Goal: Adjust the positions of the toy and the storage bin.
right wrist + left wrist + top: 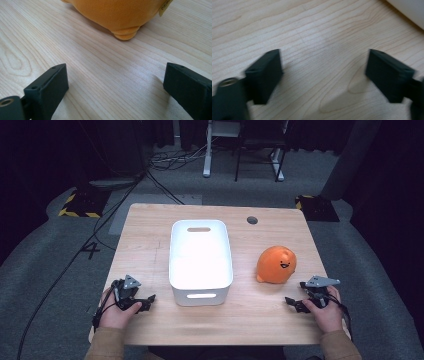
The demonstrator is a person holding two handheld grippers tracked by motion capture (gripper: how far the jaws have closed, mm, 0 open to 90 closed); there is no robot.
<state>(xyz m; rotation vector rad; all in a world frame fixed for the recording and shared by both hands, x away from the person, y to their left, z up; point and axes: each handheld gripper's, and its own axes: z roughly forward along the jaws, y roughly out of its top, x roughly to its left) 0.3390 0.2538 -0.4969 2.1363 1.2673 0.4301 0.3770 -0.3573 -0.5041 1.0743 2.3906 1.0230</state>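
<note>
An orange plush toy [276, 264] with a small face sits on the right half of the wooden table [150, 235]. A white plastic bin [200, 261] with handle slots stands in the middle. My left gripper [142, 301] rests low near the front left edge, left of the bin; its jaws stand apart over bare wood [323, 57], open. My right gripper [296, 297] sits at the front right, just in front of the toy. In the right gripper view its jaws [115, 70] are wide apart, open, with the toy's underside [117, 12] a short way ahead.
A corner of the bin [409, 10] lies at the top right of the left gripper view. A round cable hole [252, 220] is at the table's back right. Beyond the table, cables and desk legs [207, 150] are on the grey floor.
</note>
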